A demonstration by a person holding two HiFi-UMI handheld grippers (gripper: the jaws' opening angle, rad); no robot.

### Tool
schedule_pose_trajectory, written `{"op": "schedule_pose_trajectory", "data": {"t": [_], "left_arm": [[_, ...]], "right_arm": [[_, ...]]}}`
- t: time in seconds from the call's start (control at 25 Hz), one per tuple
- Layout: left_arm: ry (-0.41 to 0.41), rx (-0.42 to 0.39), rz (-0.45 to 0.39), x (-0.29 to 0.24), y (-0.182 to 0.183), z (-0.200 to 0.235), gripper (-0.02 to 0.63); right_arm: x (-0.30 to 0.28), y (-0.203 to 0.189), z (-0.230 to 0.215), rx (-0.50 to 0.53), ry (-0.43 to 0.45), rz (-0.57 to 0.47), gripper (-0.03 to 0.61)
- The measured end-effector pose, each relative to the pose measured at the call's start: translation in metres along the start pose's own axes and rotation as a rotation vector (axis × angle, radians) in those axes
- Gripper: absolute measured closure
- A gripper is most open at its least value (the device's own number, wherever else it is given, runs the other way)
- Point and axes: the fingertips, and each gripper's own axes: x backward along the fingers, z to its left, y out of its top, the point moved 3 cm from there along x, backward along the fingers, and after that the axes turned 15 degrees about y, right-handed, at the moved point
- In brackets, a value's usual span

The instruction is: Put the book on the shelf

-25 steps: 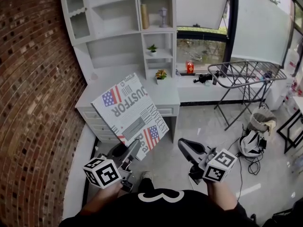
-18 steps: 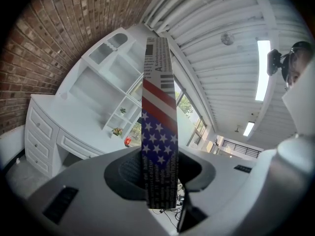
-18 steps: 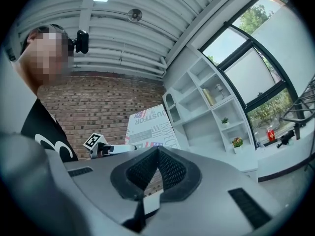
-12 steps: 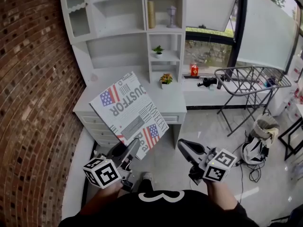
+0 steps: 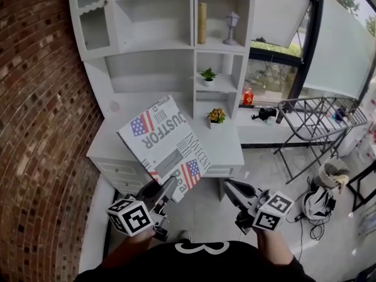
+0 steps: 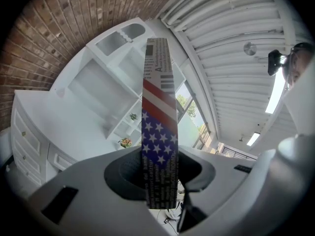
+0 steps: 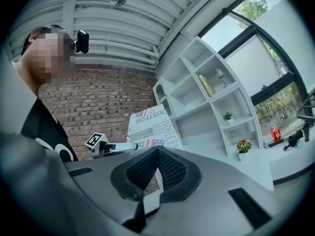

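1. The left gripper [image 5: 165,188] is clamped on the lower corner of the book [image 5: 167,141]. The left gripper view shows the book edge-on, with its stars-and-stripes print squeezed between the pads.
2. The right gripper [image 5: 230,187] is level with the left one and apart from the book. Its own view shows the jaws closed together with nothing between them.
3. The book is held tilted in the air over the front of the white desk [image 5: 228,147], not on any shelf. It hides part of the desk top and of the drawer fronts.
4. A flower pot [image 5: 217,116] stands on the desk, just beside the right column of the shelf unit [image 5: 154,69].
5. In that column, a small green plant [image 5: 207,74] occupies one compartment. A gold cylinder [image 5: 201,23] and a small lantern [image 5: 232,21] stand in the compartment above it.
6. A brick wall [image 5: 41,116] borders the desk on the left. On the right, a red bottle [image 5: 249,96] sits on the window sill, and a drying rack [image 5: 317,119] stands well apart from the desk.
7. Only the right gripper view shows the book's cover and the left gripper from the side, against the bricks. Only the head view shows the floor.
8. The top of the shelf unit is cut off in the head view. The book's fine print and the items on the floor at far right are too small to make out.
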Motion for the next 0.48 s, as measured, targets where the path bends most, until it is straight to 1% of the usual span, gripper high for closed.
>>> {"op": "schedule_pose_trajectory", "data": {"t": [0.2,0.36,0.48], "left_arm": [[0.012,0.019,0.014,-0.045,0.033,0.048,0.462],[0.027,0.026,-0.012,-0.073,0.063,0.083,0.462],[0.023,0.02,-0.033,-0.089,0.084,0.101,0.462]], "right_arm": [[-0.053,0.006,-0.054,-0.026,-0.01,0.018,0.568],[-0.096,0.011,-0.086,-0.026,0.008,0.046,0.568],[-0.12,0.016,-0.107,-0.026,0.01,0.047,0.568]]}}
